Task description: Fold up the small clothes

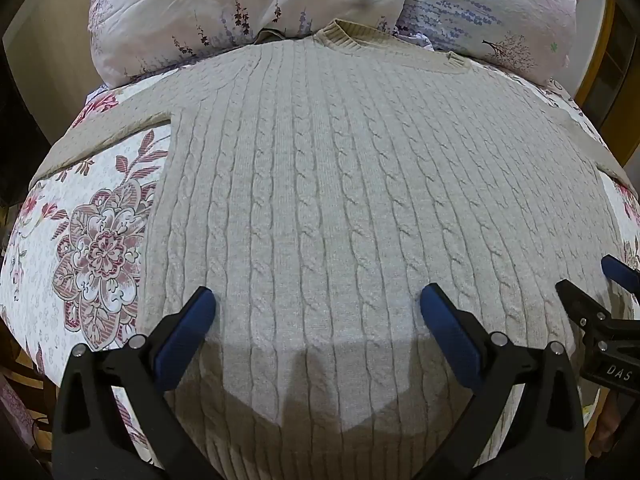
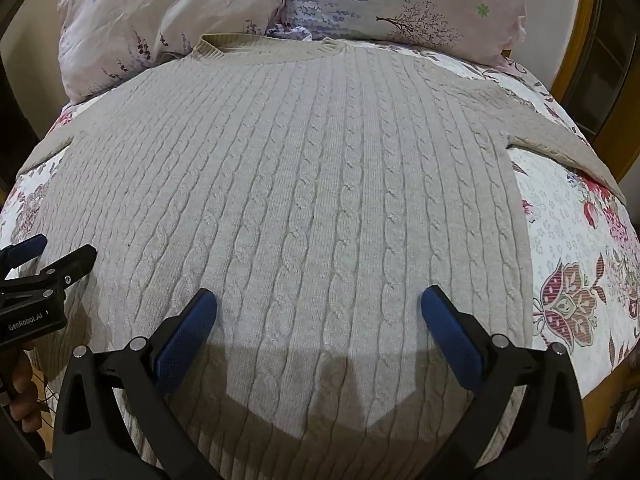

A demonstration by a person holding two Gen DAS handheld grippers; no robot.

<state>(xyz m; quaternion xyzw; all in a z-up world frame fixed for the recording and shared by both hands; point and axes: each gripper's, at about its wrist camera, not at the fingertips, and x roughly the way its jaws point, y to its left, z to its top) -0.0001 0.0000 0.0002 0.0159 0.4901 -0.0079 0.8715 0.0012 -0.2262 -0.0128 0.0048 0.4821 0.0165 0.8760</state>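
A beige cable-knit sweater (image 1: 340, 184) lies flat and spread out on a floral bedspread (image 1: 80, 240), collar towards the pillows, sleeves out to both sides. It also fills the right wrist view (image 2: 304, 184). My left gripper (image 1: 318, 300) is open and empty above the sweater's lower left part. My right gripper (image 2: 319, 300) is open and empty above its lower right part. The right gripper also shows at the right edge of the left wrist view (image 1: 596, 280), and the left gripper at the left edge of the right wrist view (image 2: 52, 252).
Two floral pillows (image 1: 248, 4) lie just behind the collar. A wooden bed frame (image 2: 576, 40) stands at the back right. The bedspread (image 2: 572, 240) is bare to the right of the sweater. The near bed edge is under the grippers.
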